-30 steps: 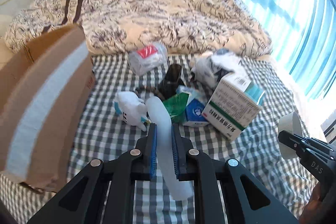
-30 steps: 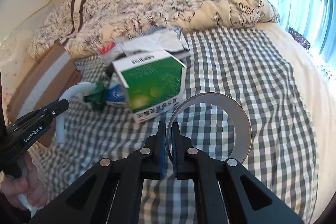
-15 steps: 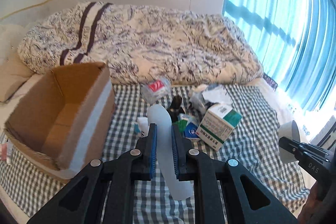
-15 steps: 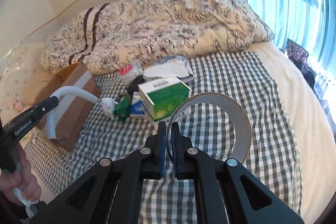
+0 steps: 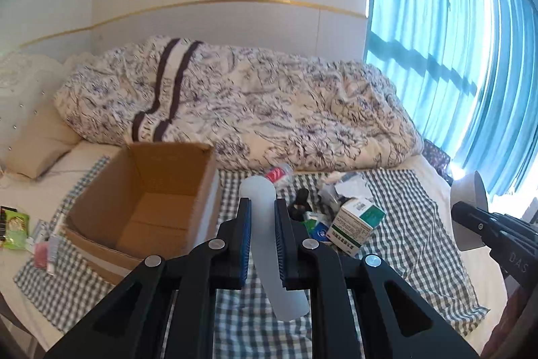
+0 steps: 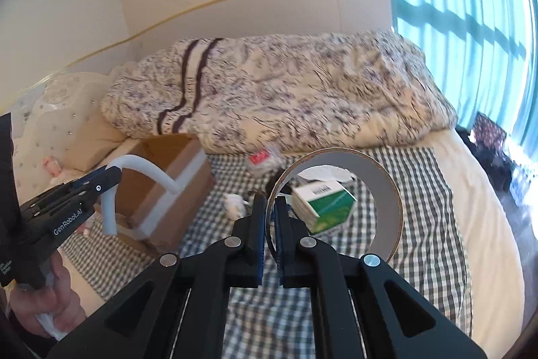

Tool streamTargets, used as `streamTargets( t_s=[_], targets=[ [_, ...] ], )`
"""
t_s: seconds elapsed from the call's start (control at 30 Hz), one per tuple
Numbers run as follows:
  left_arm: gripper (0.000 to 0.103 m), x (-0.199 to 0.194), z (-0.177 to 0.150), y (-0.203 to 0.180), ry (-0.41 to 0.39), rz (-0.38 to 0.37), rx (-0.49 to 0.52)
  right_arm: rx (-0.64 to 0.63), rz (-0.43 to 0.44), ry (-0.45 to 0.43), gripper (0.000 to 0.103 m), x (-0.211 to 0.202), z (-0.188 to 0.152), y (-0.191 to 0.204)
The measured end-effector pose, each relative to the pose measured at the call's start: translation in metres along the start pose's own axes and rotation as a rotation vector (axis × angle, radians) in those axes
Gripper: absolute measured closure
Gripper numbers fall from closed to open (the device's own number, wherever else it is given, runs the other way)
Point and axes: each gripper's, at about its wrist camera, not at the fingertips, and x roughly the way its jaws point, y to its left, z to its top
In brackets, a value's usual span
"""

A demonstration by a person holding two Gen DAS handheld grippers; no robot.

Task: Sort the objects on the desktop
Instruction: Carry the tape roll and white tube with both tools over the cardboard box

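My left gripper (image 5: 263, 206) is shut on a curved white foam tube (image 5: 269, 254), held high above the checked cloth (image 5: 403, 244); the same tube (image 6: 134, 172) shows bent in the right wrist view. My right gripper (image 6: 271, 206) is shut on the rim of a large tape roll (image 6: 386, 190), seen edge-on at the right as the tape roll (image 5: 469, 211). An open cardboard box (image 5: 144, 204) stands at the left of the cloth. A pile with a green and white carton (image 5: 356, 221), a dark bottle (image 5: 299, 202) and a red-labelled packet (image 5: 277, 174) lies in the middle.
A floral duvet (image 5: 269, 110) is heaped behind the cloth, a pillow (image 5: 37, 143) at the left. Small packets (image 5: 20, 227) lie left of the box. Blue curtains (image 5: 470, 56) hang at the right. A hand (image 6: 50, 301) holds the left gripper's handle.
Both grippers have risen and pulled back from the pile, each keeping its hold. The box's open inside has come into view, and the objects look smaller and farther below.
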Motion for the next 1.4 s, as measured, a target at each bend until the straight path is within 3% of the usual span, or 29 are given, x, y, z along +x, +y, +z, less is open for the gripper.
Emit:
streamTargets(
  t_s=[0.63, 1.1, 1.4],
  targets=[
    [0.090, -0.103, 0.031, 0.068, -0.146, 0.095, -0.021, -0.097, 0.077, -0.114, 0.098, -0.059, 0.030, 0.102],
    [0.090, -0.129, 0.039, 0.107, -0.183, 0.156, -0.035, -0.146, 0.165, -0.142, 0.098, -0.062, 0.045, 0.156],
    [0.090, -0.125, 0.047, 0.127, -0.186, 0.172, -0.043, -0.172, 0.197, -0.141, 0.098, -0.051, 0.052, 0.179]
  ],
)
